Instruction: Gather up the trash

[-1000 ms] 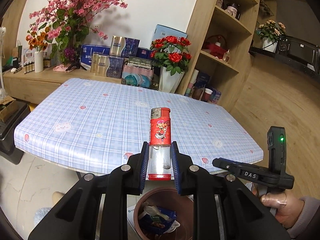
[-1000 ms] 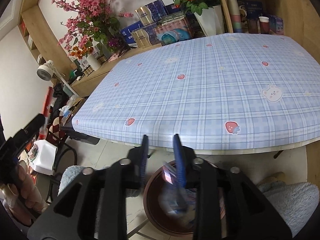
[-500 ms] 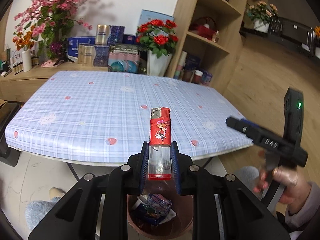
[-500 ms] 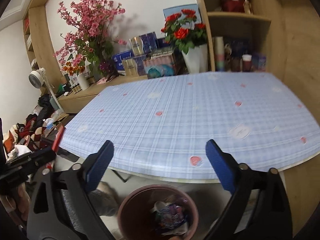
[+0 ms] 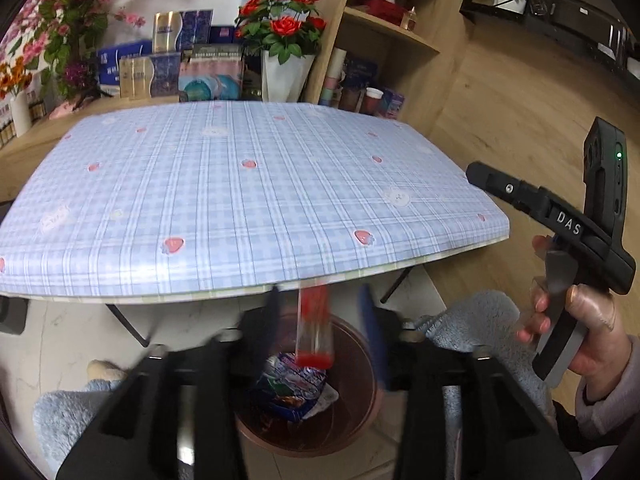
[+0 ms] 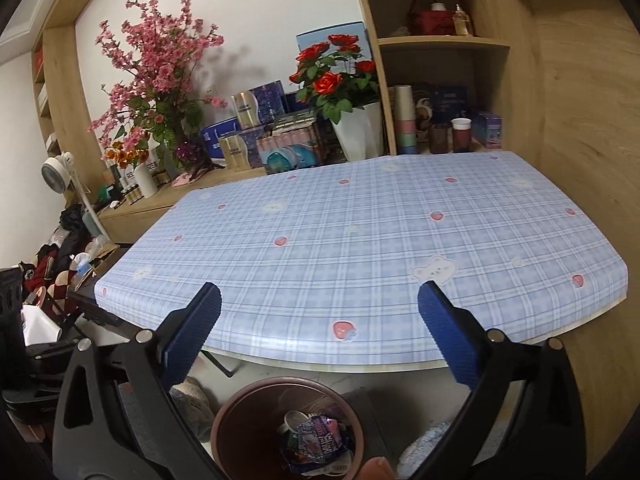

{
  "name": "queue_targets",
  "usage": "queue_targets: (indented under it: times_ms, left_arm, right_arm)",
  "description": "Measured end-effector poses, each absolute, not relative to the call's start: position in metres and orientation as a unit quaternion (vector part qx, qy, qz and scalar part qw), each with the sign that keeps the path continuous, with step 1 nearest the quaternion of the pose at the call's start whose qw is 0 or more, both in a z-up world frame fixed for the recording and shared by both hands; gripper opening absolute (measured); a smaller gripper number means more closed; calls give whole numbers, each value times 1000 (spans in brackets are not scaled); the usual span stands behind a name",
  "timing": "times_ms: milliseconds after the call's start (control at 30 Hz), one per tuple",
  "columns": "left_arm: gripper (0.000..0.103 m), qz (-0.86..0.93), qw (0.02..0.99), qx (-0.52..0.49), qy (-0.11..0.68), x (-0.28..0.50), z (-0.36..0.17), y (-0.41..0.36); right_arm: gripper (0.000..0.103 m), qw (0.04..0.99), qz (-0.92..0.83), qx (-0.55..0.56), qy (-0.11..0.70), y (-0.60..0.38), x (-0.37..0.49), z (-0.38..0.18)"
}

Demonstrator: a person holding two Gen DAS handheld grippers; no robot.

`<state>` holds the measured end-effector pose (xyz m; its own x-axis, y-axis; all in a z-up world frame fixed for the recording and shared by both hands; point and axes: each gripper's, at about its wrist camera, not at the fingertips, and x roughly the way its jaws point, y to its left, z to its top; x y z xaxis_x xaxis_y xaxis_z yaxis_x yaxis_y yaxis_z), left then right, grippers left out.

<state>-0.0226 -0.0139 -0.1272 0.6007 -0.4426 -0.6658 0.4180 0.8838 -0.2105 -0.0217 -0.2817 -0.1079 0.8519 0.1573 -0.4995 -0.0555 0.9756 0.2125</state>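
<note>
Red and clear plastic, the lighter shows blurred between your left gripper fingers, above the brown bin and free of both pads; those jaws have just been opening. Its label cannot be read. Your right gripper stands wide with nothing between its blue pads, over the table edge. White letters "DAS" mark its body in the left view. A printed wrapper lies in the bin, its print illegible.
</note>
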Motion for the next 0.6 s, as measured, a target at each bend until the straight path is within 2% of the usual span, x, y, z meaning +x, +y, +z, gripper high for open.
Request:
queue_targets:
  times_ms: [33,100,333,433,600]
  left_arm:
    - [57,-237,897,-15,373,-22,-126,-14]
    - [61,-232,899,-14,372,-21,-123,-12]
    - [88,-188,916,-2,353,-23,-117,-1]
    - [95,-165,929,10,332,-26,-109,5]
    - [97,-132,945,25,299,-26,-88,15]
  right_arm:
    - [97,957,52,95,268,-282,-22,-109]
    - [97,957,44,91,271,-284,-22,-113]
    - [97,958,28,88,271,-285,-22,-116]
    - [97,960,31,80,267,-283,-23,-112]
    - [97,964,35,53,258,-277,-21,-94]
